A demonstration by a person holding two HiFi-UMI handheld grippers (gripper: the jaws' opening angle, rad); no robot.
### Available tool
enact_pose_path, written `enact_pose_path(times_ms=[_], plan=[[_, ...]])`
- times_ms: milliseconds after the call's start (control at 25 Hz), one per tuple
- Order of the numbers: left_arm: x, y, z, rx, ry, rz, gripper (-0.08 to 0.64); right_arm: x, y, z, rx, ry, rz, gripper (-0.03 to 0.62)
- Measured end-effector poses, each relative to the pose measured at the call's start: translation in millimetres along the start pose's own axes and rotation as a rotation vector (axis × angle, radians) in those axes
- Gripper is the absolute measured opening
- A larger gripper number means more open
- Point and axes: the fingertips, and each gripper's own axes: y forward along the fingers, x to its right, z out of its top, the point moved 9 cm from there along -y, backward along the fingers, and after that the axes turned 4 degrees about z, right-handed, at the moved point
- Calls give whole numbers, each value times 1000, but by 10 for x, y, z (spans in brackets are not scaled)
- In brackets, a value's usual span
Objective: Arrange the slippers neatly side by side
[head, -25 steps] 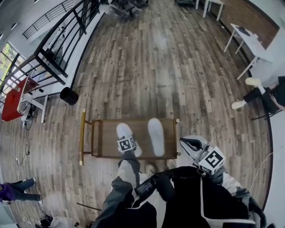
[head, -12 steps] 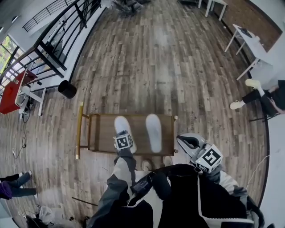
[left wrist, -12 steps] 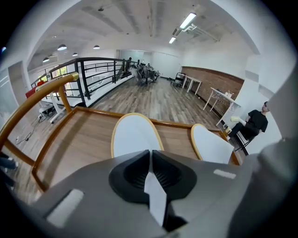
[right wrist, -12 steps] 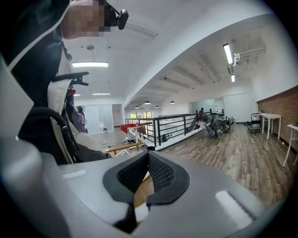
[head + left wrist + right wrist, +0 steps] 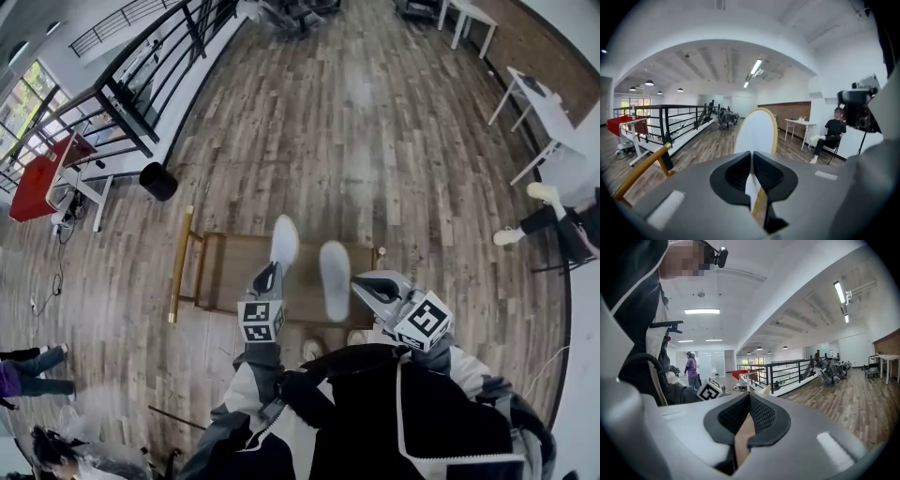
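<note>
Slipper (image 5: 284, 239) pinched in left claw (image 5: 273, 269), just closed; right claw (image 5: 361, 286) shut, empty.

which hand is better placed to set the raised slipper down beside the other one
Left: the left claw has just been closing and clamps the raised slipper, close to the other slipper. The right claw is shut and empty.

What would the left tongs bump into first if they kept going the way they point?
Nothing near, it seems. The left tongs have just closed on a slipper; past it lies only open floor, with a white table far off.
</note>
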Motion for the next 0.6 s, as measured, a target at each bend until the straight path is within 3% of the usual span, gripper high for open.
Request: enact_pose_path(times_ms=[120,280,600], plan=[[160,-387,334,140,14,-52,32,-17,123,43,19,0,19,5],[280,-812,590,256,61,-89,32,-63,267,64,30,1,43,5],[245,-1124,611,275,45,-126,34,-164,492,57,39,10,78,5]])
